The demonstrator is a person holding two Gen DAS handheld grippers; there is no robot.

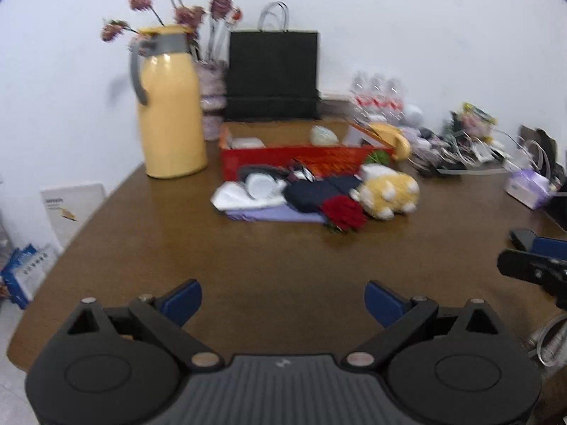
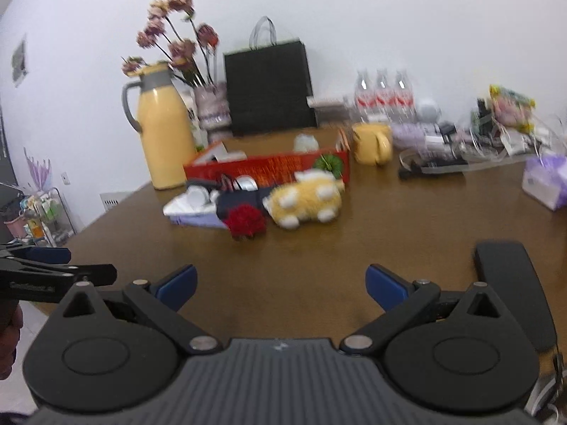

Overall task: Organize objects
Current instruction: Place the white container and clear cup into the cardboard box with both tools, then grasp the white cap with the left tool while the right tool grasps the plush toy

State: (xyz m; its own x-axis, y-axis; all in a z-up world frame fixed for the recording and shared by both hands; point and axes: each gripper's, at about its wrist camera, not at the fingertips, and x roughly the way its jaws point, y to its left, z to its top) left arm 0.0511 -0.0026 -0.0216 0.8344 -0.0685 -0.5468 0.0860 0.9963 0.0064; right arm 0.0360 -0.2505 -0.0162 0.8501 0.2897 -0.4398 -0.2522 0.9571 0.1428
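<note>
A red cardboard box point(image 1: 304, 157) point(image 2: 273, 168) stands open in the middle of the brown table point(image 1: 283, 265). In front of it lie a yellow plush toy point(image 1: 388, 191) point(image 2: 306, 198), a red rose point(image 1: 345, 212) point(image 2: 245, 220), a dark cloth point(image 1: 315, 191), a white cup point(image 1: 260, 184) and a lilac flat packet point(image 1: 269, 214). My left gripper point(image 1: 283, 301) is open and empty over the near table. My right gripper point(image 2: 281, 285) is open and empty, also short of the pile.
A yellow thermos jug point(image 1: 170, 106) point(image 2: 163, 127), a flower vase point(image 1: 212, 102) and a black paper bag point(image 1: 273, 74) stand behind the box. A yellow mug point(image 2: 372, 141), water bottles point(image 2: 384, 95), a tissue pack point(image 2: 545, 182) and clutter sit at the right.
</note>
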